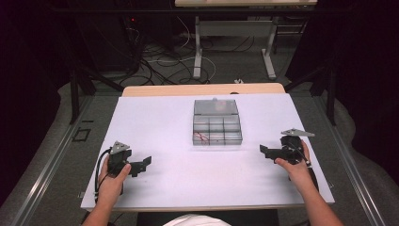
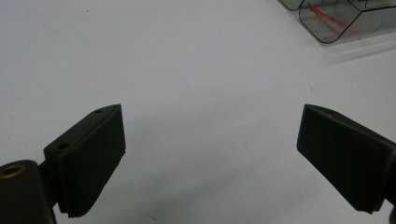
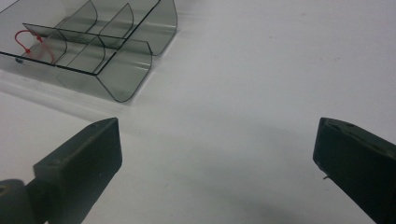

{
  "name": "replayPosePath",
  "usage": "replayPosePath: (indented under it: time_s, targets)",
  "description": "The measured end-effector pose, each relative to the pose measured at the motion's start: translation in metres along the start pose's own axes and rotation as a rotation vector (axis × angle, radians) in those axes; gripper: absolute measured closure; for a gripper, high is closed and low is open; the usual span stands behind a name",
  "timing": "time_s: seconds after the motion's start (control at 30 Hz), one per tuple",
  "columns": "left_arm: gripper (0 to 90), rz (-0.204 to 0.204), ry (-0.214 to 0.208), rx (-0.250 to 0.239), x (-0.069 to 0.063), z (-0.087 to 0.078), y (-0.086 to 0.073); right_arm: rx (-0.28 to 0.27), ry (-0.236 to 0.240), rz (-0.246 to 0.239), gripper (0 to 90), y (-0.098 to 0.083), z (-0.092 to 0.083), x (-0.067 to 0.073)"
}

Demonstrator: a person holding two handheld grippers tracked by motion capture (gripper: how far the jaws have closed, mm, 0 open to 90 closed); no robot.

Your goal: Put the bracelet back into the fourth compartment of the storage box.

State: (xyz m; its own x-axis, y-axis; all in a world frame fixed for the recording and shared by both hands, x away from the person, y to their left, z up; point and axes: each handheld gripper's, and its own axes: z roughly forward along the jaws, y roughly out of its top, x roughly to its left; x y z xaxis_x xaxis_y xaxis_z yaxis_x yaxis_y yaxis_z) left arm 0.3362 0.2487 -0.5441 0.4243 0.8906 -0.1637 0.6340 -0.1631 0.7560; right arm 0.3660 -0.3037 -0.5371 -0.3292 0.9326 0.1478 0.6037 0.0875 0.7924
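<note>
two hand-held grippers sit low over the white table (image 1: 164, 117), one at each front corner, both with nothing between their jaws. left gripper (image 1: 141, 165): held in the person's left hand (image 1: 113, 181), jaws spread wide and pointing inward toward the table's middle; in the left gripper view only bare white surface lies between the two black pads. right gripper (image 1: 267, 151): held in the right hand (image 1: 294, 165), jaws likewise spread wide, pointing inward; grey three-cornered plate on top.

clear compartment box (image 1: 217, 127) lies at mid-table, between the two grippers and farther from the person, well apart from both. lid stands open on the far side. dividers split it into small cells (exact count hard to read from above). red wire piece (image 1: 201, 137) lies in the near-left cell; in the right gripper view (image 3: 29, 43) it shows as a thin red loop, in the left gripper view (image 2: 327, 15) as a red streak behind the curved cell wall.
</note>
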Motion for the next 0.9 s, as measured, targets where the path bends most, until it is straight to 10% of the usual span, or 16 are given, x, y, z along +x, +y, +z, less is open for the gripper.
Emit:
replayPosePath:
  time_s: [0.9]
  targets:
    - [8.3, 0.000, -0.004, 0.008, 0.001, 0.000, 0.000, 0.000, -0.069, 0.080, 3.6, -0.015, 0.003, -0.027]
